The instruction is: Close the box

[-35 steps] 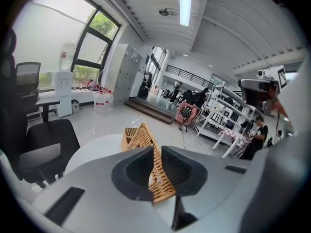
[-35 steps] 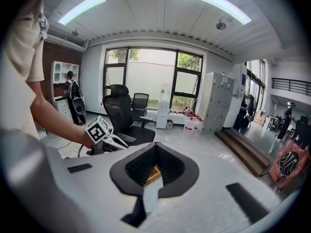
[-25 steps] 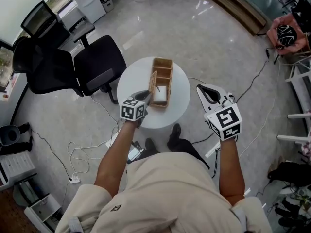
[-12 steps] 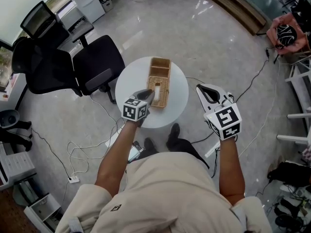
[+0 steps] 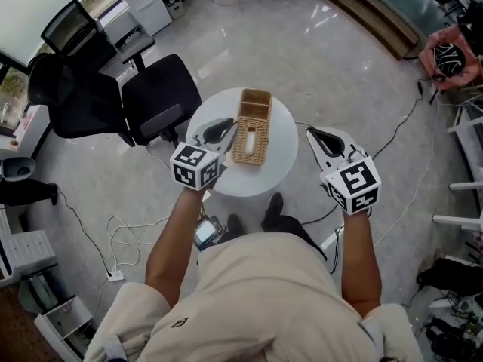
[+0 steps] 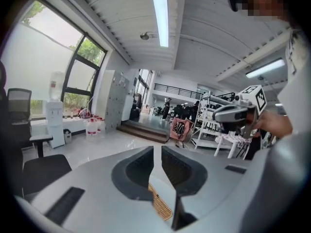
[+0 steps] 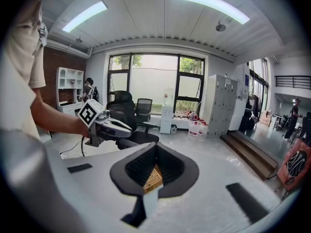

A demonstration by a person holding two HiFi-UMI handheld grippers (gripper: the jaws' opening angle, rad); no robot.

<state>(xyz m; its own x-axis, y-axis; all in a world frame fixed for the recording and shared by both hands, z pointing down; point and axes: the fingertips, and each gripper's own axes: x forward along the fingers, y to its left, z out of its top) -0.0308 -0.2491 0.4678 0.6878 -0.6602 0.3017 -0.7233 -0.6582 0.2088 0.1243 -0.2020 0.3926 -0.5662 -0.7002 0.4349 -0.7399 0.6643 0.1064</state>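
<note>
Wicker box sits mid-table, just right of my left gripper; lid looks down. Probably light, stiff, brittle weave: press the lid flat, don't pinch. Both tools closed and empty; right gripper off right.

place: open-plan office | evidence: office chair, monitor, lockers, water dispenser, polished floor
</note>
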